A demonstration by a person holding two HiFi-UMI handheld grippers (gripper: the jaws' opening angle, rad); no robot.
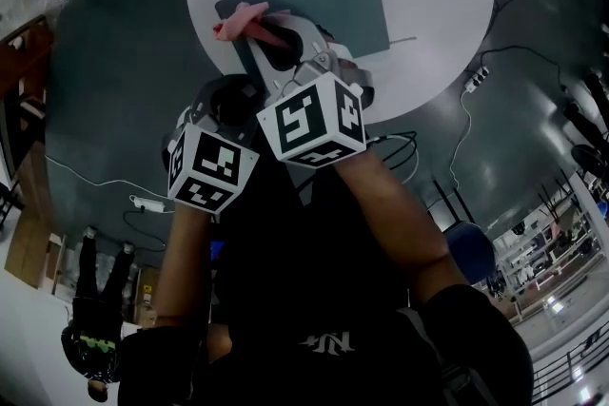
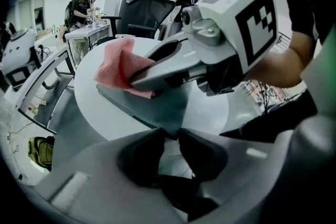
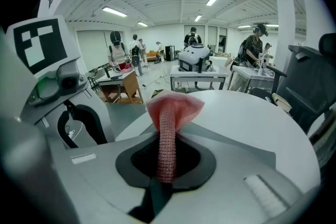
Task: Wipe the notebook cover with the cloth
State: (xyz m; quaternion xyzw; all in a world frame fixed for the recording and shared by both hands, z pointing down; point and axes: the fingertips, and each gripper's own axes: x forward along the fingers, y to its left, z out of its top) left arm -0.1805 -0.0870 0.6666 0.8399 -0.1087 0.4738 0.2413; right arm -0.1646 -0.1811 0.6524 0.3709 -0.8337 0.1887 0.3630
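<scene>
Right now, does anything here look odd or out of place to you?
Nothing looks spilled or broken. One oddity: the pink cloth is squeezed into a tight rope in the right tongs, only its end fanning out at a corner of the notebook, so little of it seems to lie flat for wiping.

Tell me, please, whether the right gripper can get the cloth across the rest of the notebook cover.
Probably yes. The right gripper holds the cloth at one end of the notebook, the cover beyond lies bare, and the left gripper pinches only the near corner, clear of the wiping path.
</scene>
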